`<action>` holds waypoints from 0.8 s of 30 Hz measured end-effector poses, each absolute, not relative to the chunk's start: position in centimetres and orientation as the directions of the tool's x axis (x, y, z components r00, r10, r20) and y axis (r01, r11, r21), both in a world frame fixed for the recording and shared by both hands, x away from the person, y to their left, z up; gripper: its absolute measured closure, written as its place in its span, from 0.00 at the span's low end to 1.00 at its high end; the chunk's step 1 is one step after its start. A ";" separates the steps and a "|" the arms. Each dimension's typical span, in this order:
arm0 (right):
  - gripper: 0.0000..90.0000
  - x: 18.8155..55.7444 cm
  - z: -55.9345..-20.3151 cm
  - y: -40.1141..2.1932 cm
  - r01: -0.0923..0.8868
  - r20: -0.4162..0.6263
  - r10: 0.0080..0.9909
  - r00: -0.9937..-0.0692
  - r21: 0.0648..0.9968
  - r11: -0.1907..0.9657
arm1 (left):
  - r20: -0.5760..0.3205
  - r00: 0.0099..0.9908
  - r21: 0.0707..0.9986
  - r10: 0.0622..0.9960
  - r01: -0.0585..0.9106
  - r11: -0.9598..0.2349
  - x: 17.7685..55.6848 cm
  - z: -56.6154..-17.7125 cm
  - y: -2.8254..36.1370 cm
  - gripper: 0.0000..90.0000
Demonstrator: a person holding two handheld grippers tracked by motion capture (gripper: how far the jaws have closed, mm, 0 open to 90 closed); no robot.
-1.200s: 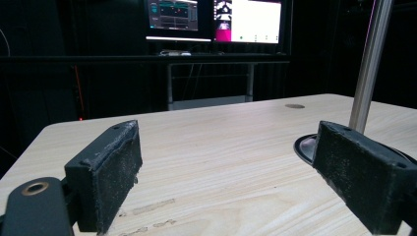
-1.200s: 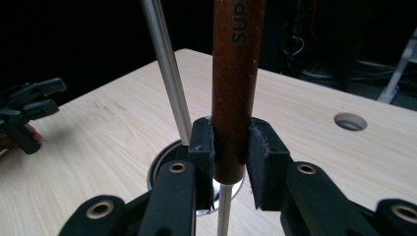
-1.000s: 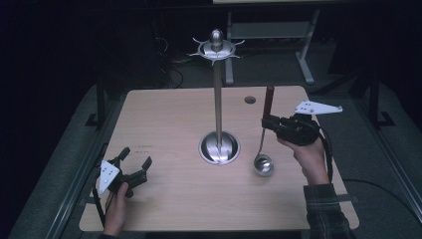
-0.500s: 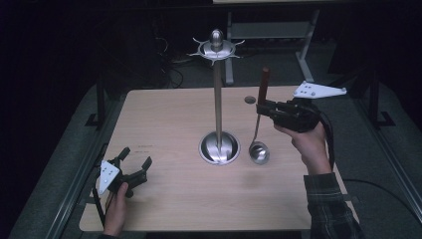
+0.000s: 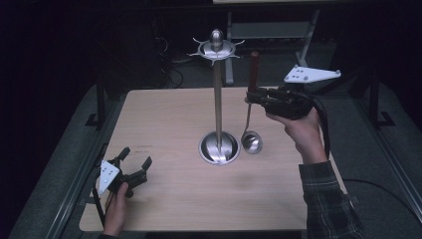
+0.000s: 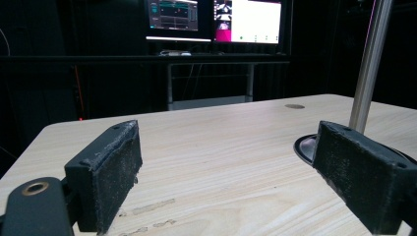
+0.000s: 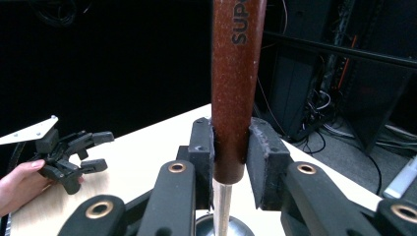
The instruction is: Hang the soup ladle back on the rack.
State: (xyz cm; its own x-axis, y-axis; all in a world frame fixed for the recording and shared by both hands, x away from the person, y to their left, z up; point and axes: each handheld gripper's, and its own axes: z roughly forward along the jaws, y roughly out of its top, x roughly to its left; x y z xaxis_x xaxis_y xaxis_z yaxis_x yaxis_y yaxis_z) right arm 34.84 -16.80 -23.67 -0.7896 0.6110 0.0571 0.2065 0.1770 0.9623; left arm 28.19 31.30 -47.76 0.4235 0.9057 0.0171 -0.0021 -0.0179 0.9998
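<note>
Dark room, perhaps two lit monitors (image 6: 216, 19)

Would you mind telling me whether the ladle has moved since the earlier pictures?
Yes. The ladle has risen beside the stand; its handle top now nears the stand's crown.

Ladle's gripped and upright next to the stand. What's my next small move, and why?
Probably lift a little higher. The right gripper clamps the ladle by its brown handle, and the handle's top sits just below the hook ring of the stand. The left gripper rests open on the table.
</note>
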 end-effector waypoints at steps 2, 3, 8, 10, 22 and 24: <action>0.81 34.9 -23.6 -16.7 0.204 0.056 0.608 -0.792 0.963 0.177 | 0.017 0.424 1.000 0.906 -0.002 -0.018 28.2 -47.8 31.3 0.12; 0.81 35.0 -23.4 -16.5 0.201 0.052 0.606 -0.794 0.963 0.180 | 0.017 0.424 1.000 0.906 -0.002 -0.018 28.2 -47.8 31.3 0.12; 0.81 35.2 -23.1 -15.9 0.201 0.052 0.599 -0.799 0.962 0.184 | 0.013 0.424 1.000 0.905 -0.004 -0.013 28.2 -47.8 31.3 0.12; 0.81 35.4 -23.0 -15.7 0.199 0.048 0.598 -0.800 0.962 0.190 | 0.016 0.424 1.000 0.905 -0.003 -0.016 28.2 -47.8 31.3 0.12; 0.81 36.5 -23.4 -14.9 0.221 0.064 0.590 -0.805 0.955 0.198 | 0.015 0.426 1.000 0.904 -0.002 -0.016 28.2 -47.8 31.3 0.12; 0.81 36.7 -23.5 -14.7 0.221 0.064 0.587 -0.807 0.955 0.200 | 0.015 0.426 1.000 0.904 -0.002 -0.016 28.2 -47.8 31.3 0.12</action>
